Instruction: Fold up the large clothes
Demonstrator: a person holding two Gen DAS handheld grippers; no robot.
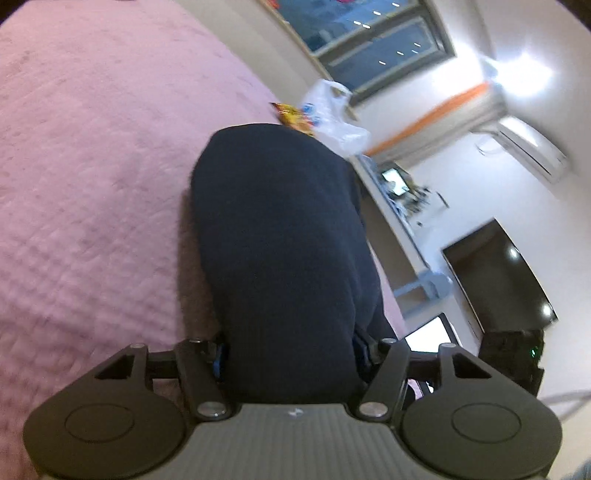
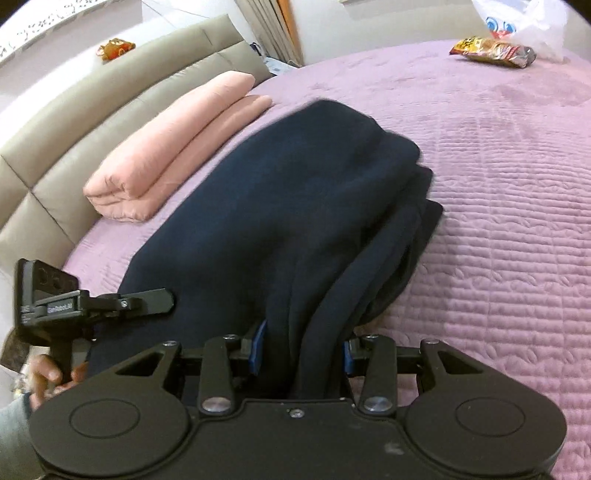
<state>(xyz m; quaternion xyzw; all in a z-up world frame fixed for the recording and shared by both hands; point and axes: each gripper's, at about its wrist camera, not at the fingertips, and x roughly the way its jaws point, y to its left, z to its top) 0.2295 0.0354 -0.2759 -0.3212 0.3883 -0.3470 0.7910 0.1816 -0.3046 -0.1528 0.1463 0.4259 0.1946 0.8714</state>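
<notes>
A folded dark navy garment fills the middle of the left wrist view and reaches out over the pink quilted bed cover. My left gripper is shut on its near end, and the thick cloth hides most of both blue pads. In the right wrist view the same garment lies in several layers on the bed cover. My right gripper is shut on a bundle of these layers, with a blue pad on each side. At the left, a finger of my left gripper lies against the garment, held by a hand.
A folded pink blanket lies by the beige padded headboard. A snack packet and a white plastic bag sit at the far edge of the bed. Beyond the bed are a cluttered desk and a dark screen.
</notes>
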